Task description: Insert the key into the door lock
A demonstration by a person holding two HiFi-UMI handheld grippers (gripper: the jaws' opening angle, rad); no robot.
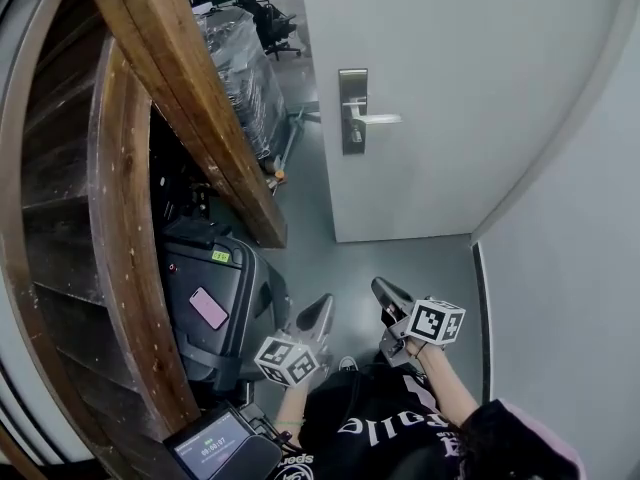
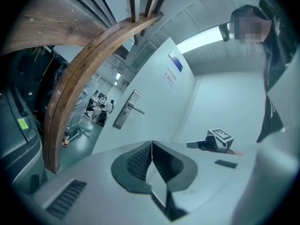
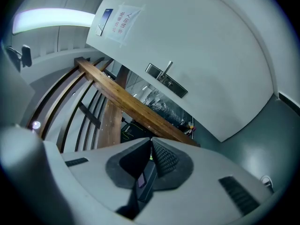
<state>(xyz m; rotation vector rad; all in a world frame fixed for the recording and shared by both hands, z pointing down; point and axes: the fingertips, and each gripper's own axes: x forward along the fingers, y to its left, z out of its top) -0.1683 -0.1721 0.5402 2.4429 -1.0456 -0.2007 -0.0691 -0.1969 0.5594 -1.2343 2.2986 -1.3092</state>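
Far out to the left of both tongs, a curved wooden railing is sweeping from the top of the head view down to the bottom. A black case is sitting just left of the left tongs, under the railing, with a pink phone lying on its top. A small lit screen is showing below the case, close to the person.

The left tongs are hanging low over the grey floor and pointing towards the door. In the left gripper view the left tongs are pressing their ribbed pads together at the tips, with nothing pinched between them.

Ahead of both tongs and well apart from them, the white door is standing ajar. The door lock is a metal plate near its left edge, and the lever handle is sticking out to the right. The same lock is showing small in the left gripper view and in the right gripper view.

The right tongs are hanging just beside the left ones, gripped by the person's right hand. In the right gripper view the right tongs are also meeting at the tips and gripping nothing, and only the dark case is showing through the slit behind them. A plain wall is rising to the right of the right tongs.
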